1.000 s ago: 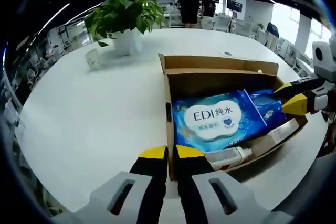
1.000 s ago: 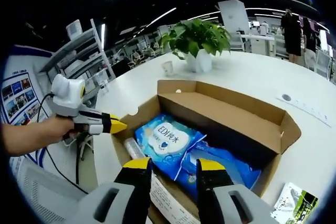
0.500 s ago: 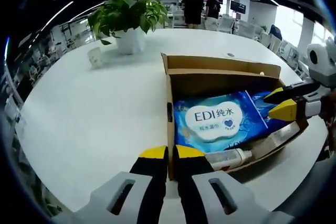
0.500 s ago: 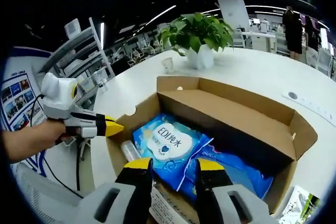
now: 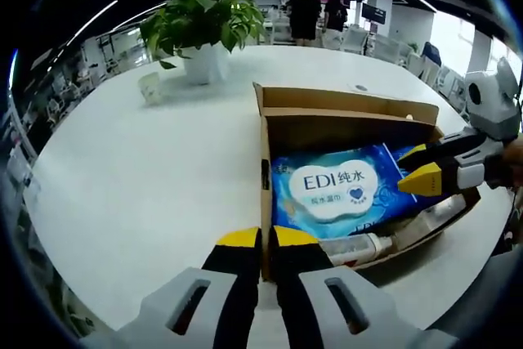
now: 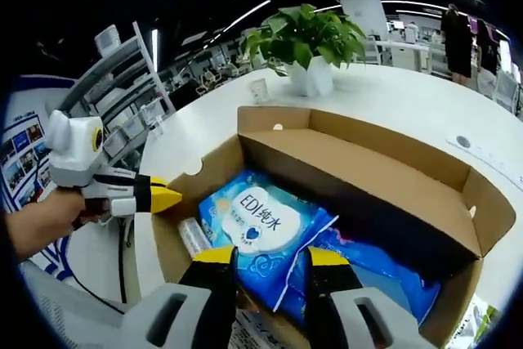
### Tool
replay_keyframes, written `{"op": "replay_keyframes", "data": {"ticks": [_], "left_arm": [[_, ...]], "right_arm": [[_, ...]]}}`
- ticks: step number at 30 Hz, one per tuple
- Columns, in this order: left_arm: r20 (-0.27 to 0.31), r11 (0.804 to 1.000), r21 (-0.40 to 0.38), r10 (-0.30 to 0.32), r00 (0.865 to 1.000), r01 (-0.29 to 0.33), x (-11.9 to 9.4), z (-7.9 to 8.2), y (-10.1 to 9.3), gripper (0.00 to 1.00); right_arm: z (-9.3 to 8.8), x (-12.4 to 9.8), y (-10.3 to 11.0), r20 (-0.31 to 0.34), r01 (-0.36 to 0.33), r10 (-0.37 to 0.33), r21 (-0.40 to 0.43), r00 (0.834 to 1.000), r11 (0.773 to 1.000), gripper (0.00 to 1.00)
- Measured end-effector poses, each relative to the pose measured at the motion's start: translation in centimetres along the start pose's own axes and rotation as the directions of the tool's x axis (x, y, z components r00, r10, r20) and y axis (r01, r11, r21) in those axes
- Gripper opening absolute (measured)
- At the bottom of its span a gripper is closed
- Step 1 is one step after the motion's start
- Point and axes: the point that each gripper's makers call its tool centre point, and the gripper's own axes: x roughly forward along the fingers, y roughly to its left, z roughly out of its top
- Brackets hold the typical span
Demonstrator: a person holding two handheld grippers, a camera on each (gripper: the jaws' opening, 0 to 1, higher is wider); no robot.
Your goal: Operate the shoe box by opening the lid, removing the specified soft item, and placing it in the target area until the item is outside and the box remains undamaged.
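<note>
An open cardboard shoe box (image 5: 343, 102) (image 6: 372, 171) lies on the white table, its lid folded back. Inside lies a blue EDI wet-wipes pack (image 5: 335, 190) (image 6: 255, 220) with a second blue pack (image 6: 372, 266) beside it. A white tube (image 5: 359, 244) (image 6: 193, 236) rests along the near wall. My left gripper (image 5: 266, 239) (image 6: 167, 198) is shut on the box's side wall near its corner. My right gripper (image 6: 270, 256) (image 5: 418, 166) is open and hangs just above the wipes pack, inside the box opening.
A potted plant (image 5: 200, 26) (image 6: 306, 38) and a small cup (image 5: 149, 87) (image 6: 259, 89) stand on the far side of the table (image 5: 139, 177). People (image 5: 306, 10) stand in the background. Shelves (image 6: 122, 63) are beyond the table edge. A hand (image 6: 41, 222) holds the left gripper.
My right gripper has moved in over the box, closer to the EDI pack, still open. The left gripper has kept its hold on the box wall.
</note>
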Motion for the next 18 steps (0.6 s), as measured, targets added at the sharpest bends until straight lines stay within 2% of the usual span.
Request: {"op": "replay_keyframes", "data": {"ticks": [18], "left_arm": [[0.014, 1.0, -0.02, 0.004, 1.0, -0.003, -0.16, 0.01, -0.05, 0.03]], "right_arm": [[-0.42, 0.71, -0.41, -0.025, -0.004, 0.004, 0.03, 1.0, 1.0, 0.26]]}}
